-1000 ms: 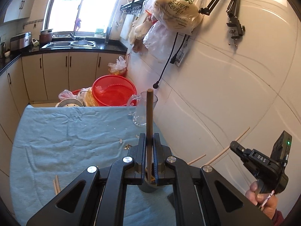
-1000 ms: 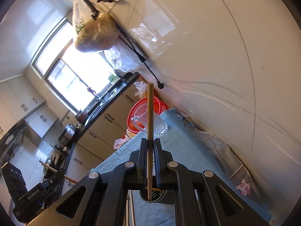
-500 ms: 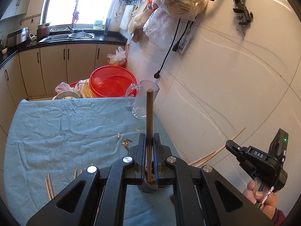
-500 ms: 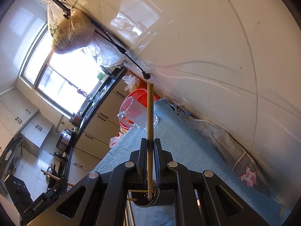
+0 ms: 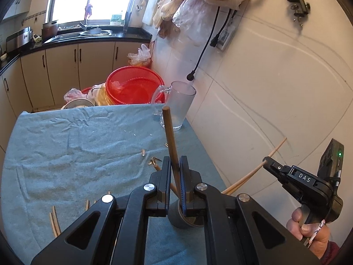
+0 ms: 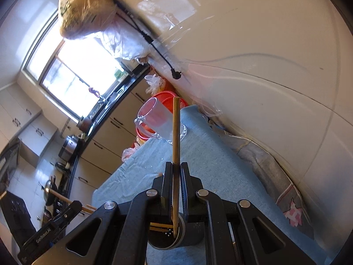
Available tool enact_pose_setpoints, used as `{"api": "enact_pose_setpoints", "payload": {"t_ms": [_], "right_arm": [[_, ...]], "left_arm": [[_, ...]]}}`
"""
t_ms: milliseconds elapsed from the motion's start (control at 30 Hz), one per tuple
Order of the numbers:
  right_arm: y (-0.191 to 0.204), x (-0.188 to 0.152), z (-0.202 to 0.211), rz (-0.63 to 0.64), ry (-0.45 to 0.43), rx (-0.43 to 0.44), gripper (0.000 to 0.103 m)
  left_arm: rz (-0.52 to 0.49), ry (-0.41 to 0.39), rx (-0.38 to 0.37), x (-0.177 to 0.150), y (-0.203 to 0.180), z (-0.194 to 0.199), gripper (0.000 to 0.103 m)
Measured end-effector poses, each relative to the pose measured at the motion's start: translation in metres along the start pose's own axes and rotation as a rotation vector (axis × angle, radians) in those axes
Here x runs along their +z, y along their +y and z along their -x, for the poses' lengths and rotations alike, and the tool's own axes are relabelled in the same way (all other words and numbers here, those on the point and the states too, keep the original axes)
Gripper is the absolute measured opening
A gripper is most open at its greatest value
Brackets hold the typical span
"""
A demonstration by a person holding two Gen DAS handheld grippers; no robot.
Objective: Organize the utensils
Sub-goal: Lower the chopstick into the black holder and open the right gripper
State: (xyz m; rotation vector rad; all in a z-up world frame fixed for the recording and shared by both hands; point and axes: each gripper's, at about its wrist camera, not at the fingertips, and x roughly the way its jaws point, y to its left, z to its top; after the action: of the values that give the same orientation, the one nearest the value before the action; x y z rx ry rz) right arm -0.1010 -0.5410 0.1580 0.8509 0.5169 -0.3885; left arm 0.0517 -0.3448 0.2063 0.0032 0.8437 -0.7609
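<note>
My left gripper holds a brown wooden chopstick between its fingers; the stick leans slightly, its lower end down toward the grey metal holder. The jaws look a little apart around it. My right gripper is shut on another wooden chopstick, whose lower tip sits inside the holder. The right gripper also shows in the left wrist view with its chopstick. Loose chopsticks lie on the blue cloth.
A glass mug stands at the table's far right corner by the white wall. A red basket sits beyond the table. Small wood bits lie on the cloth. Plastic bags and a cable hang on the wall.
Both grippers have lowered toward the holder. The left chopstick has tilted and looks looser in the jaws. The right chopstick's tip has gone into the holder.
</note>
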Motion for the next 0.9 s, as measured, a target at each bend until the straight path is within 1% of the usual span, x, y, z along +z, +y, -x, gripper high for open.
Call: {"api": "enact_pose_setpoints", "payload": {"t_ms": [200,433,700,900], "right_arm": [[0.014,-0.002,-0.020,0.096,0.023,-0.008,0.007],[0.024,-0.015,-0.043,0.187,0.084,-0.021,0.007],[0.017,-0.022,-0.054,0.189,0.135,-0.008,0.008],[0.013,-0.022,-0.049,0.176,0.134,-0.004,0.009]], "left_arm": [[-0.030,0.026,0.004,0.004,-0.001,-0.025,0.008],[-0.062,0.051,-0.001,0.002,-0.007,-0.044,0.008],[-0.082,0.060,0.004,-0.003,-0.010,-0.052,0.008],[-0.098,0.057,0.014,-0.004,-0.013,-0.051,0.009]]}}
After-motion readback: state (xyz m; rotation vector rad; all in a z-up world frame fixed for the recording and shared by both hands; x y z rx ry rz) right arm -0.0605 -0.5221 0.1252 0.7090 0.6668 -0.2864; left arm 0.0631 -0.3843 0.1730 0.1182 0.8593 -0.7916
